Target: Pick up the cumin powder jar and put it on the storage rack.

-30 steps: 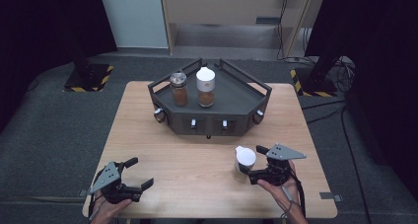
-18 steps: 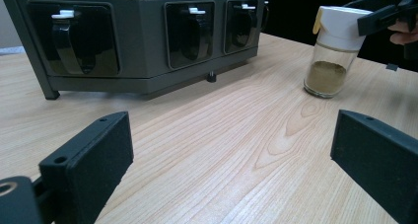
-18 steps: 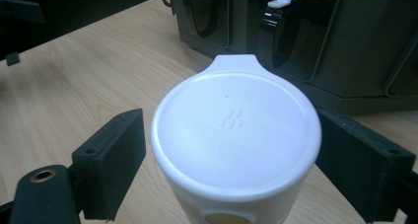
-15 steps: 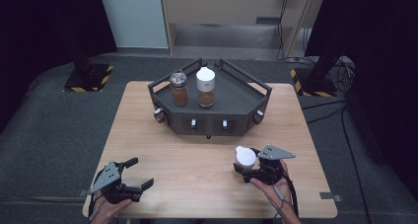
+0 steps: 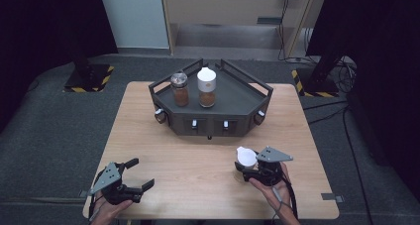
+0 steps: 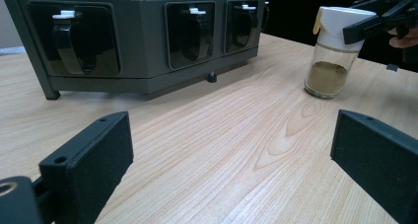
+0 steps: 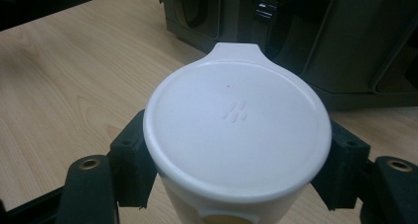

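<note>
While the small glass spice jar with a white flip-top cap [image 5: 245, 158] stands upright on the pale wooden table [image 5: 198, 160] at its near right, the right gripper [image 5: 247, 169] has its two black jaws closed against opposite sides of the jar just under the cap, the jar sitting squarely between them. In the right gripper view the white cap [image 7: 236, 120] spreads over both jaws. Brownish powder fills the jar's lower part [image 6: 325, 78]. At the near left, well apart from the jar, the left gripper [image 5: 139, 174] rests low over the table with its jaws spread wide and nothing between them. Farther back, at the table's middle, a dark grey angular rack [image 5: 237, 103] carries two more jars: a metal-lidded glass jar [image 5: 180, 88] and, just right of it, a white-capped glass jar [image 5: 206, 87].
</note>
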The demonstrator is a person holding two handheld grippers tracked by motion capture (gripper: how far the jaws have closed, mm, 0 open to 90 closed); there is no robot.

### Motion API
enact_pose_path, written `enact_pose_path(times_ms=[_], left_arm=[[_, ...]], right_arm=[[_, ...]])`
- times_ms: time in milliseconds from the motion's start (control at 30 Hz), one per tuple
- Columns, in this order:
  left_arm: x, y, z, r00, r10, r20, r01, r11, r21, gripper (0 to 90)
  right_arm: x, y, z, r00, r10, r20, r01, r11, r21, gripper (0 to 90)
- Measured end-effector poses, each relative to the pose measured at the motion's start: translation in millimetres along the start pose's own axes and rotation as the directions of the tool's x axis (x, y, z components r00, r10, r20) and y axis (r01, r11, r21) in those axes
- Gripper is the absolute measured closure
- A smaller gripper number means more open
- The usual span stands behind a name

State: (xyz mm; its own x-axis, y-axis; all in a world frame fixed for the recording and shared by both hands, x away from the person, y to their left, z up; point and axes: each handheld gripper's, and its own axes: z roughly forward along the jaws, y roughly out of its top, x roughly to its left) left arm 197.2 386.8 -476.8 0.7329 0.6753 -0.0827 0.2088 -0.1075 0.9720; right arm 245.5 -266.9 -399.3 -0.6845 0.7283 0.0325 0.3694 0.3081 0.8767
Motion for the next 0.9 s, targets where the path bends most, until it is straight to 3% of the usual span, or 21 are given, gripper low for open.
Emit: enact_pose_path(times_ms=[300, 900], left_arm=[[0.0, -0.1, 0.3, 1.0, -0.001, 0.0, 0.001, 1.0, 0.0, 1.3], [0.2, -0.2, 0.4, 1.0, -0.001, 0.003, 0.001, 1.0, -0.001, 1.3]], right_arm=[[-1.6, 22.2, -10.7, 1.0, -0.006, -0.004, 0.006, 1.0, -0.016, 30.4], [-12.6, 92.7, -23.0, 0.9988, -0.016, -0.047, 0.016, 1.0, 0.006, 30.4]])
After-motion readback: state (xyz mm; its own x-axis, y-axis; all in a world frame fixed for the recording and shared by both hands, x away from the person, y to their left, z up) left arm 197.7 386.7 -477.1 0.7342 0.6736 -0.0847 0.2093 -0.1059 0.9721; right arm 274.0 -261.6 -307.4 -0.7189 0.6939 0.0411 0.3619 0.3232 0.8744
